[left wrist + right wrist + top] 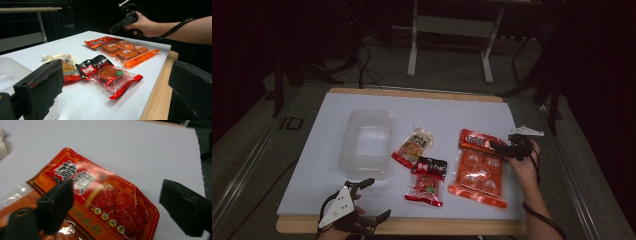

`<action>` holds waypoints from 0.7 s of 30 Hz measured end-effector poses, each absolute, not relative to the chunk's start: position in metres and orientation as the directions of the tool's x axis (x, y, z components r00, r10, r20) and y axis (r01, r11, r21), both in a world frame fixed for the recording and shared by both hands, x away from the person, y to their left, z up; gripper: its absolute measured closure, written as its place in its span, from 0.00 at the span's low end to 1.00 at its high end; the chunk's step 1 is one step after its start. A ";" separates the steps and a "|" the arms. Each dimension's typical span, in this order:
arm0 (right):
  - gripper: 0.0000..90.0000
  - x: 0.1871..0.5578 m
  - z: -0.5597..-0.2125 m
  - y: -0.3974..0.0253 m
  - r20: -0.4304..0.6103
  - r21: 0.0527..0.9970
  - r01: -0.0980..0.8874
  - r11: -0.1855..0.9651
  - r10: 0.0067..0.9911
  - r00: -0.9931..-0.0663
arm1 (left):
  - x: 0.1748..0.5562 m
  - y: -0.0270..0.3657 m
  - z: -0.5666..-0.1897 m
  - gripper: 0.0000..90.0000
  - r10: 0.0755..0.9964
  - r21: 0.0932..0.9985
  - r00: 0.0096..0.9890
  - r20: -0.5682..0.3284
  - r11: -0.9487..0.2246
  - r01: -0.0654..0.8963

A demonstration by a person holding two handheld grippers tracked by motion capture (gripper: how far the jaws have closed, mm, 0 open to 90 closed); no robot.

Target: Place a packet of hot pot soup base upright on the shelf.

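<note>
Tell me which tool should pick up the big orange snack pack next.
Right. The right tool hovers open over the orange snack pack's top edge, its jaws straddling the printed header. The left tool sits open at the table's near edge, beside the clear container.

Left tongs [375, 199] are resting low with jaws spread wide; right tongs [496, 146] are hovering, jaws parted

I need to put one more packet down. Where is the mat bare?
Bare: left of the tub, and the far strip behind the orange pack. Crowded: between tub and orange pack, where the pouch and red pack lie.
</note>
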State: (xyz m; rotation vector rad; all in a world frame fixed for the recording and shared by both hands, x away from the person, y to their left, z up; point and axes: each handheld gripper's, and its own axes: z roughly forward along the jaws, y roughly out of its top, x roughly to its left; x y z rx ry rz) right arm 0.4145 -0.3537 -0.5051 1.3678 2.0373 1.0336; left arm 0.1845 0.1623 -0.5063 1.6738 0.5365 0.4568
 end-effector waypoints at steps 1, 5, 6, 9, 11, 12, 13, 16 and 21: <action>0.15 0.417 -0.510 -0.355 0.026 0.790 0.573 0.216 0.923 -0.384 | 0.185 0.162 -0.506 0.00 0.582 0.986 0.813 0.002 -0.135 0.094; 0.15 0.420 -0.516 -0.356 0.031 0.778 0.591 0.214 0.926 -0.376 | 0.185 0.162 -0.507 0.00 0.582 0.986 0.813 -0.001 -0.135 0.098; 0.15 0.422 -0.518 -0.357 0.037 0.774 0.597 0.211 0.926 -0.376 | 0.185 0.162 -0.507 0.00 0.582 0.986 0.813 -0.002 -0.135 0.098; 0.14 0.427 -0.526 -0.360 0.029 0.756 0.619 0.214 0.933 -0.358 | 0.185 0.163 -0.507 0.00 0.582 0.985 0.813 -0.002 -0.140 0.102; 0.14 0.428 -0.528 -0.361 0.037 0.753 0.625 0.205 0.936 -0.351 | 0.185 0.163 -0.507 0.00 0.581 0.985 0.814 -0.004 -0.138 0.104; 0.12 0.429 -0.533 -0.362 0.027 0.745 0.631 0.216 0.936 -0.351 | 0.185 0.164 -0.507 0.00 0.581 0.985 0.814 -0.003 -0.140 0.103; 0.12 0.429 -0.533 -0.362 0.027 0.745 0.631 0.216 0.936 -0.351 | 0.185 0.164 -0.508 0.00 0.581 0.985 0.814 -0.003 -0.141 0.104; 0.11 0.432 -0.538 -0.366 0.079 0.736 0.654 0.174 0.937 -0.339 | 0.185 0.164 -0.508 0.00 0.580 0.984 0.814 -0.006 -0.142 0.108; 0.11 0.433 -0.538 -0.363 0.053 0.718 0.665 0.207 0.936 -0.348 | 0.185 0.162 -0.508 0.00 0.576 0.983 0.818 0.000 -0.152 0.107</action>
